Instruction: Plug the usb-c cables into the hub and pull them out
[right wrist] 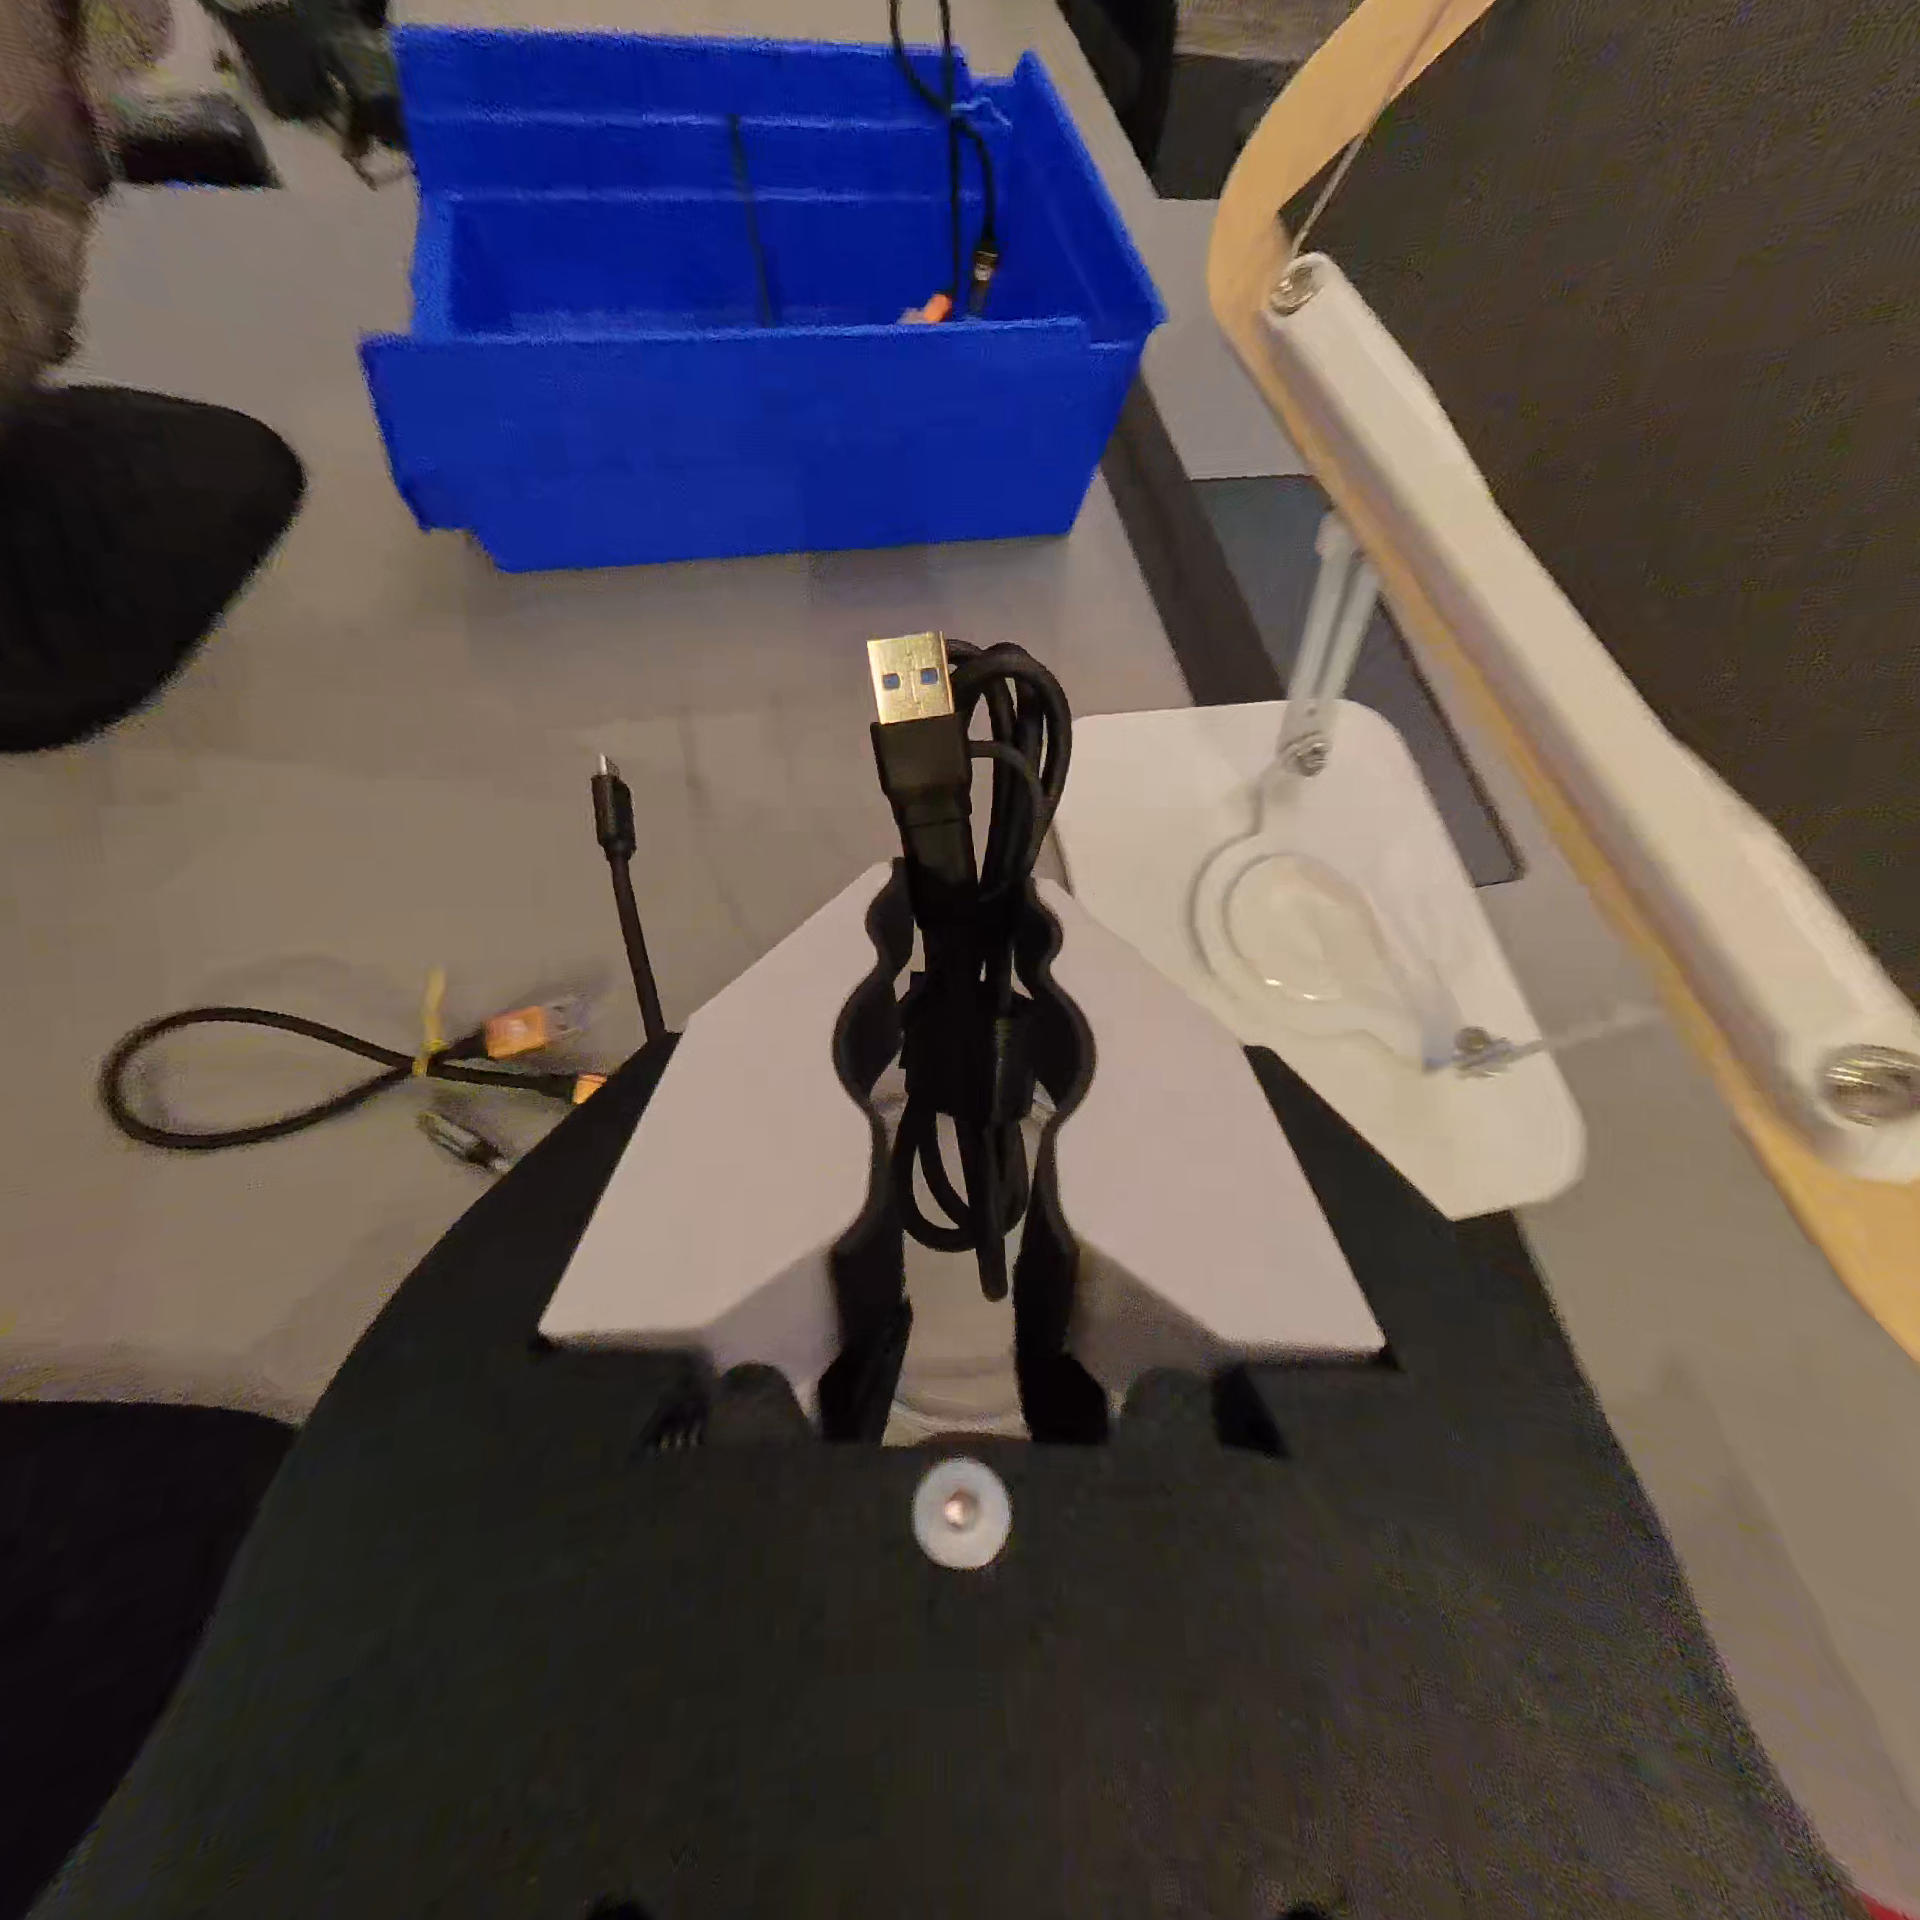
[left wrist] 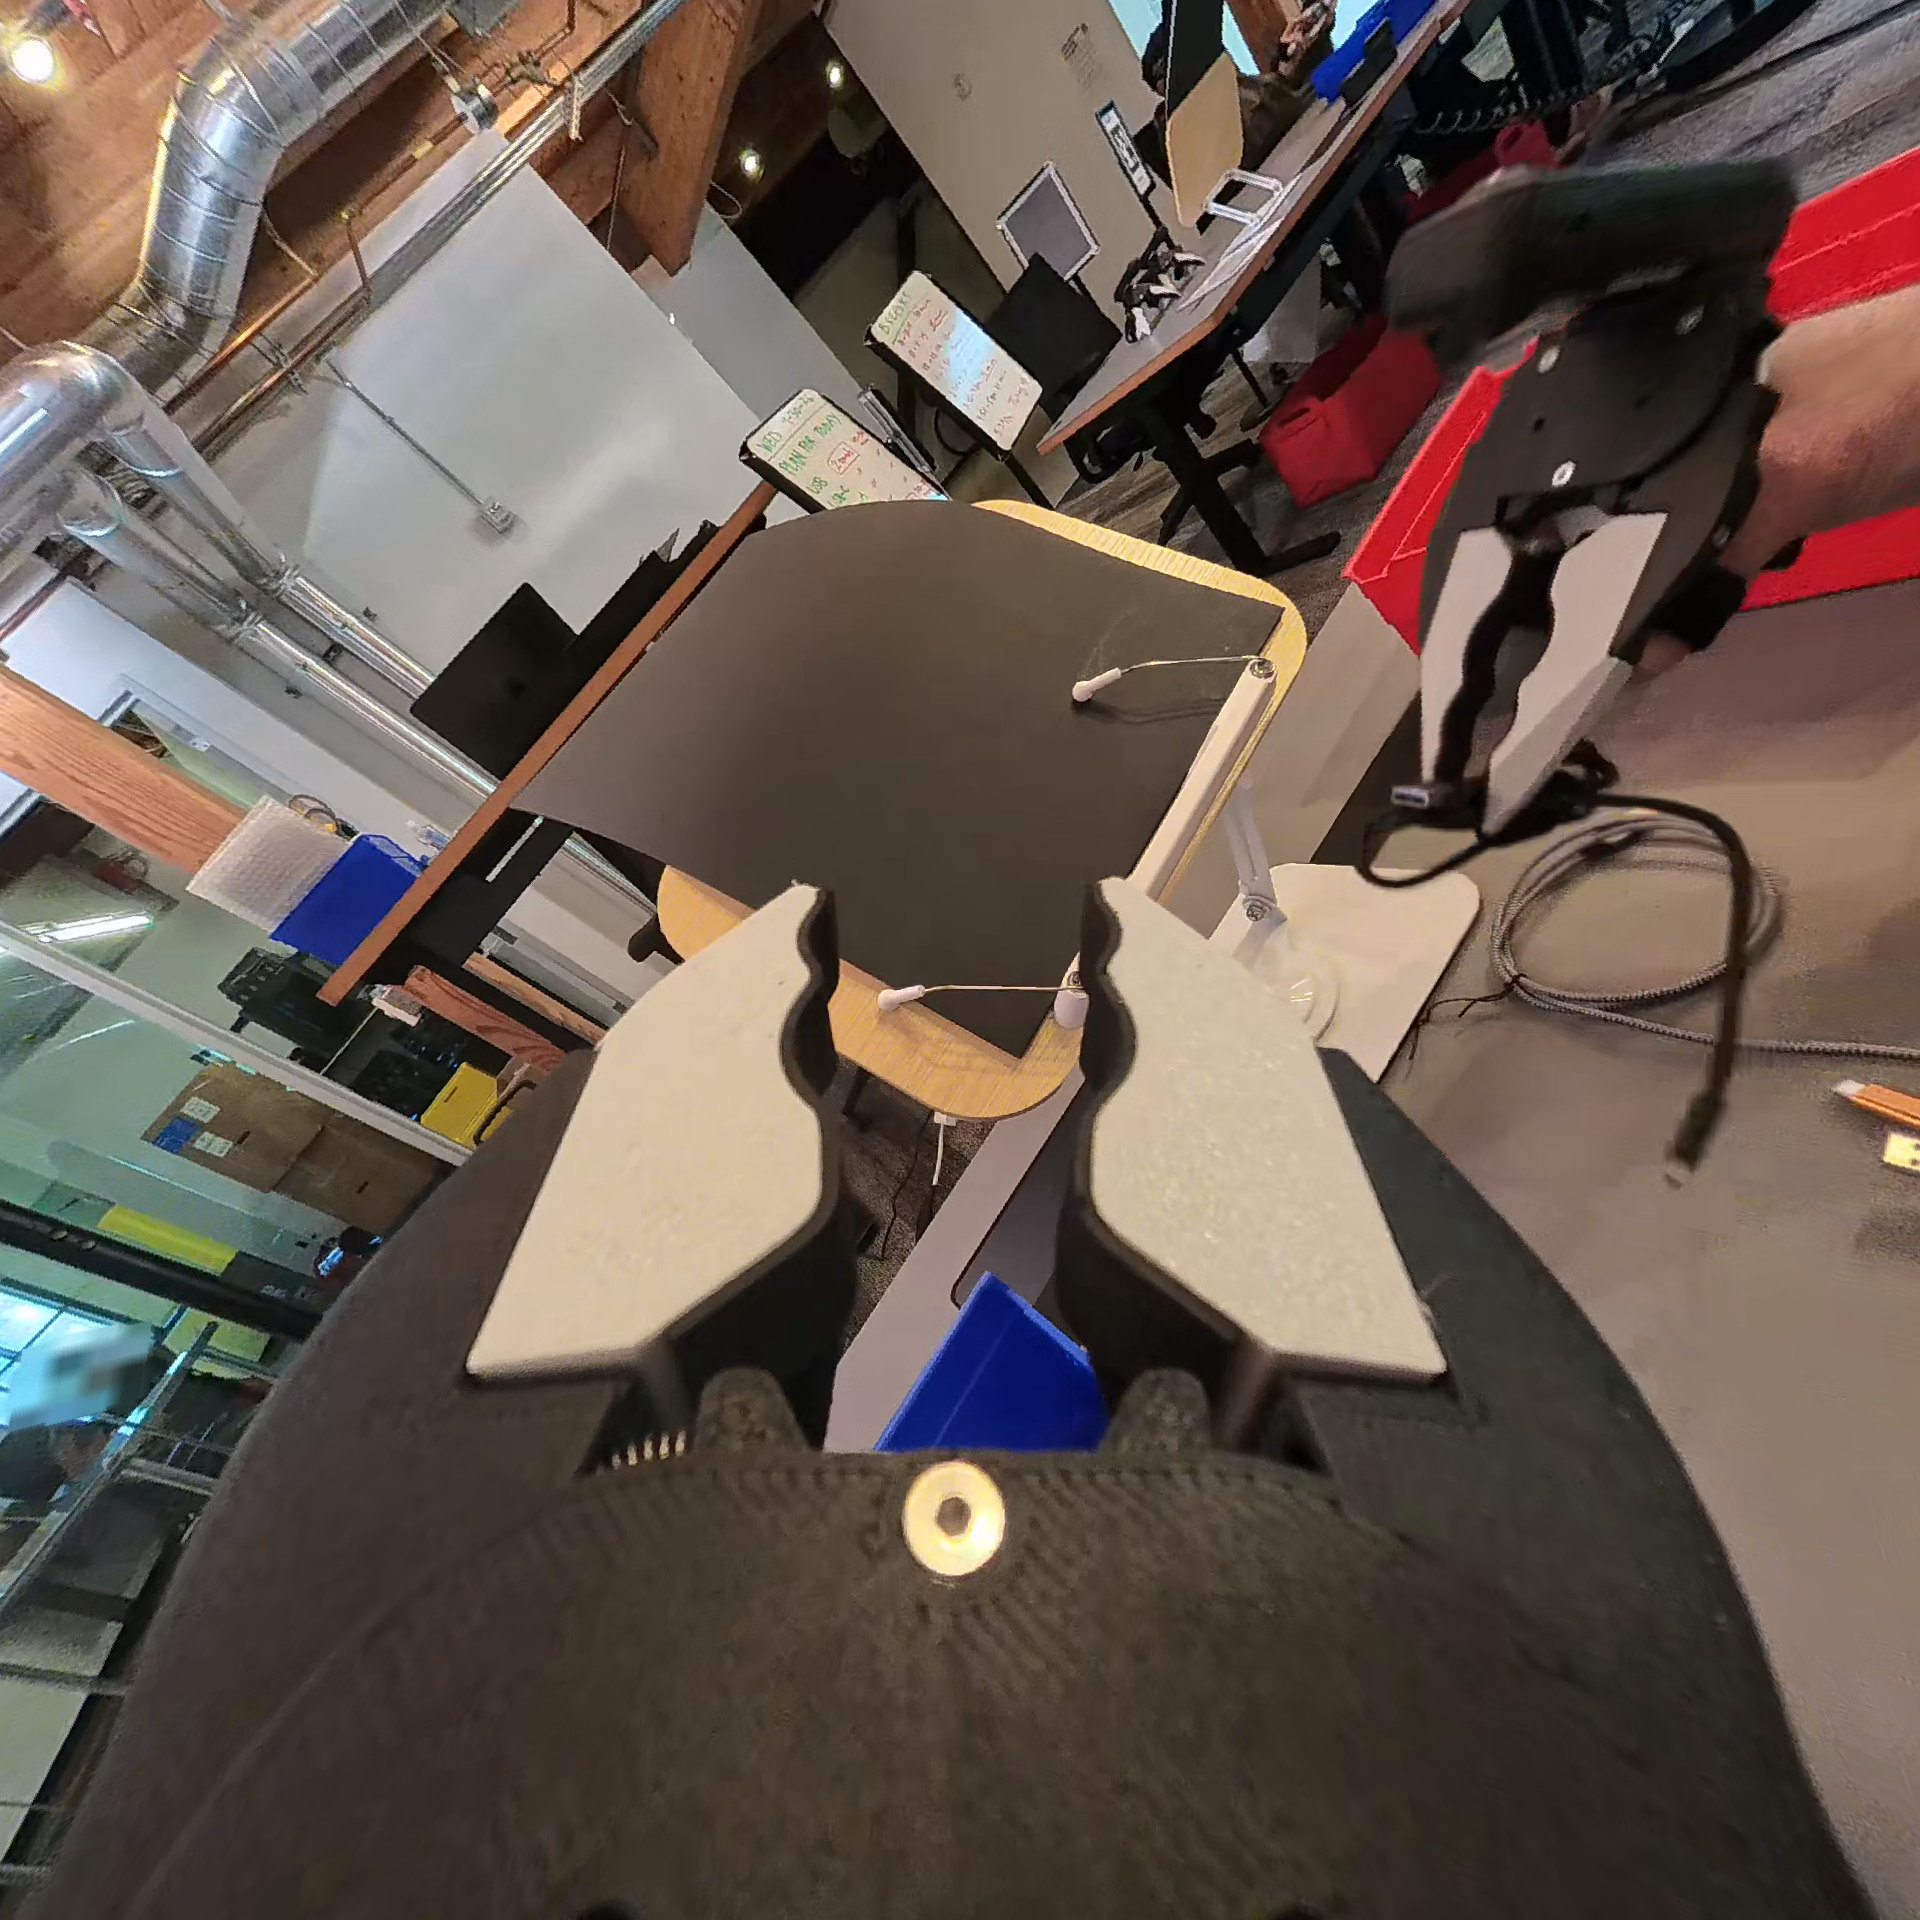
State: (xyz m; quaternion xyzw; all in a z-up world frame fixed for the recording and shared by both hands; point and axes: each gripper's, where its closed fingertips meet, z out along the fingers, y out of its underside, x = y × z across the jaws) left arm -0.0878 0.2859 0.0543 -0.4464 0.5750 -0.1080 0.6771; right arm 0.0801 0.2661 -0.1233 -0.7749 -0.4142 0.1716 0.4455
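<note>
My right gripper (right wrist: pixel 971 883) is shut on a coiled black cable (right wrist: pixel 1023 727). The cable's USB-A plug (right wrist: pixel 912 681) sticks out past the fingertips. Its thin USB-C end (right wrist: pixel 613 800) trails off to the left over the grey table. In the left wrist view the right gripper (left wrist: pixel 1465 800) is at the upper right, held by a hand, with the black cable (left wrist: pixel 1725 935) dangling from it. My left gripper (left wrist: pixel 961 914) is open and empty, raised near the table edge. No hub is in view.
A blue bin (right wrist: pixel 748 447) with cables stands at the back. A short black cable with orange plugs (right wrist: pixel 312 1049) lies to the left. A white stand base (right wrist: pixel 1351 790) carries a tilted black board (left wrist: pixel 883 707). A grey braided cable (left wrist: pixel 1558 935) and a red bin (left wrist: pixel 1392 561) are near. My right fingertips sit around 25 cm from my left ones.
</note>
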